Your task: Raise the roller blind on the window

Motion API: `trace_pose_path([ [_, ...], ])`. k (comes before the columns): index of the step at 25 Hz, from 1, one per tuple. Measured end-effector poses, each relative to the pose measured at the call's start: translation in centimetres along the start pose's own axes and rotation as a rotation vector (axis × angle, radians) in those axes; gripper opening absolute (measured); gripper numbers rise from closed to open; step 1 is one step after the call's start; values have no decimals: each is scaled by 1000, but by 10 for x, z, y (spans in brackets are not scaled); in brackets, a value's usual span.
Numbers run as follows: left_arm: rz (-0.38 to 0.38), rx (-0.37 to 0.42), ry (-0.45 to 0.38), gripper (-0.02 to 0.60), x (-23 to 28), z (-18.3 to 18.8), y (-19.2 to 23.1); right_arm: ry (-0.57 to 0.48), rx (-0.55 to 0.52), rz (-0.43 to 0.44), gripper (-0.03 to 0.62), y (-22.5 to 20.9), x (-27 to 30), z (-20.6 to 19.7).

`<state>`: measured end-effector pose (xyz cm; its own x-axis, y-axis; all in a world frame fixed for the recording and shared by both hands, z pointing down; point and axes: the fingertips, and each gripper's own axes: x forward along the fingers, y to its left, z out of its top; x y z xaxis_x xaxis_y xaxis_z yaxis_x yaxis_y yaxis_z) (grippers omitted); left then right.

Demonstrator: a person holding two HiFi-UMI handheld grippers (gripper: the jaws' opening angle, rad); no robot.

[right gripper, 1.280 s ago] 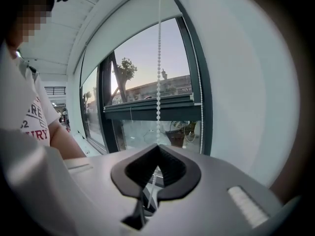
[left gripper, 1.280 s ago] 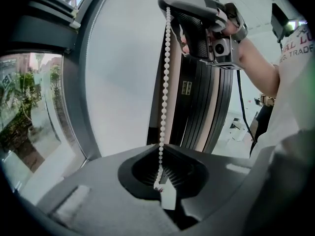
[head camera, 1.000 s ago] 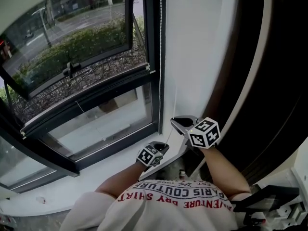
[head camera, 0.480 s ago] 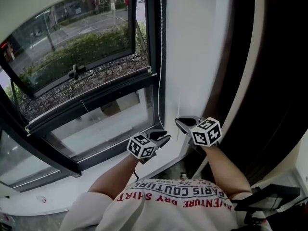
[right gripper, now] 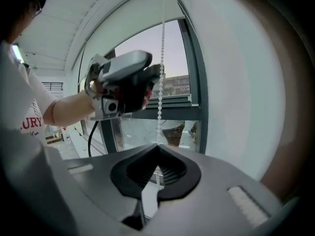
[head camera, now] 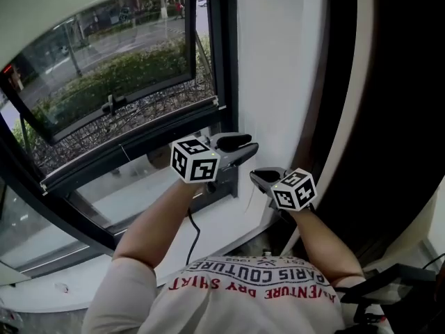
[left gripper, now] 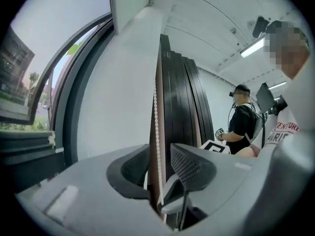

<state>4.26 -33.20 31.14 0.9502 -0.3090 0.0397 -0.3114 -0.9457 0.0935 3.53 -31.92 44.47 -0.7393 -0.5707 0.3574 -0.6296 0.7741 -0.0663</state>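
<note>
The blind's white bead chain (left gripper: 156, 122) hangs by the window's right edge. My left gripper (head camera: 247, 147) is raised to the dark window frame; its jaws are opening, and the chain runs down the gap between them with neither pad (left gripper: 189, 163) pressing on it. Lower and to the right, my right gripper (head camera: 254, 175) is shut on the same chain (right gripper: 160, 82), which runs straight up from its closed jaws (right gripper: 156, 168). From there the left gripper (right gripper: 140, 85) shows higher up the chain. Pale blind fabric (head camera: 69, 5) covers the top of the window.
The dark window frame (head camera: 224, 61) meets a white wall (head camera: 278, 68) on the right. Dark vertical panels (head camera: 389, 117) stand further right. A white sill (head camera: 229, 228) runs below the glass. Another person in black (left gripper: 243, 124) stands in the room behind.
My left gripper has let go of the chain low down, opened, and risen well above the right gripper. The right gripper stays shut at about the same place.
</note>
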Motion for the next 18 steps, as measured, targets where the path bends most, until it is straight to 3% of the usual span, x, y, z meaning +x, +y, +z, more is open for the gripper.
trace_pose_path([
  [9, 34, 48, -21, 133, 11, 65, 1, -1, -10, 17, 6, 6, 3, 3],
  [14, 79, 65, -28, 20, 11, 75, 8, 5, -28, 9, 6, 3, 4, 1],
  [18, 66, 62, -11, 17, 18, 74, 10, 0, -27, 4, 6, -4, 4, 1],
])
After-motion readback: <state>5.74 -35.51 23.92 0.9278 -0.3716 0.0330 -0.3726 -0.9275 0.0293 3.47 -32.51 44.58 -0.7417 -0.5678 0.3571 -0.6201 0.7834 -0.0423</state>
